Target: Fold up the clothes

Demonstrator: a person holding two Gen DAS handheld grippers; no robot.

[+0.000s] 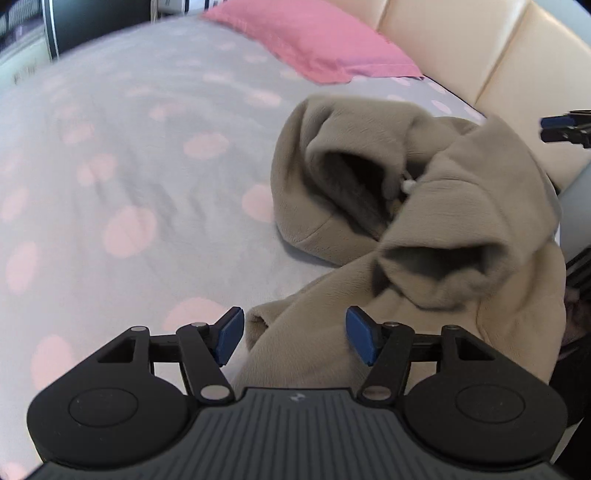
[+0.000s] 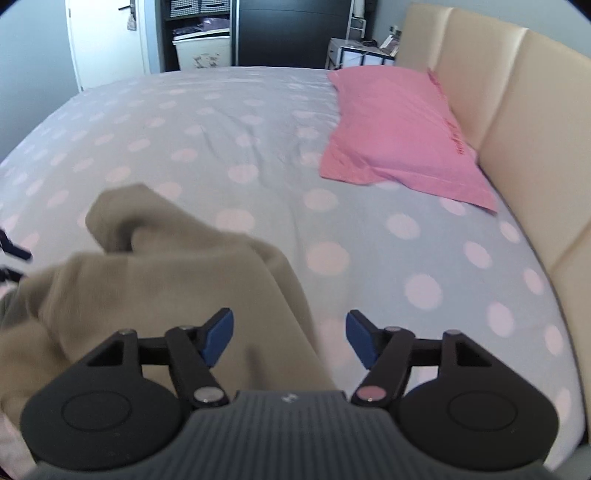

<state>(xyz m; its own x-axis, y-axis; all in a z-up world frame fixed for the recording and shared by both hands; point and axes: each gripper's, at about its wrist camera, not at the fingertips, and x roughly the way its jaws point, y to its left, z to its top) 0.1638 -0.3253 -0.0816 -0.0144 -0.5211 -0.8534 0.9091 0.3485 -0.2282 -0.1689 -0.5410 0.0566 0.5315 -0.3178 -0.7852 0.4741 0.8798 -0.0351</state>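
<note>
A beige fleece hoodie [image 1: 424,206] lies crumpled on the bed, its hood and a sleeve opening facing me in the left wrist view. My left gripper [image 1: 293,339] is open, its blue pads spread wide above a fold of the fleece near the garment's lower edge. In the right wrist view the same hoodie [image 2: 155,280] fills the lower left. My right gripper [image 2: 288,338] is open too, hovering over the garment's right edge, with nothing between its pads. The right gripper's tip [image 1: 565,127] shows at the far right of the left wrist view.
The bed sheet [image 2: 258,155] is grey with pink dots. A pink pillow [image 2: 399,133] lies against the cream padded headboard [image 2: 517,110]. A dark wardrobe [image 2: 291,33], a storage bin [image 2: 203,48] and a white door [image 2: 107,40] stand beyond the bed.
</note>
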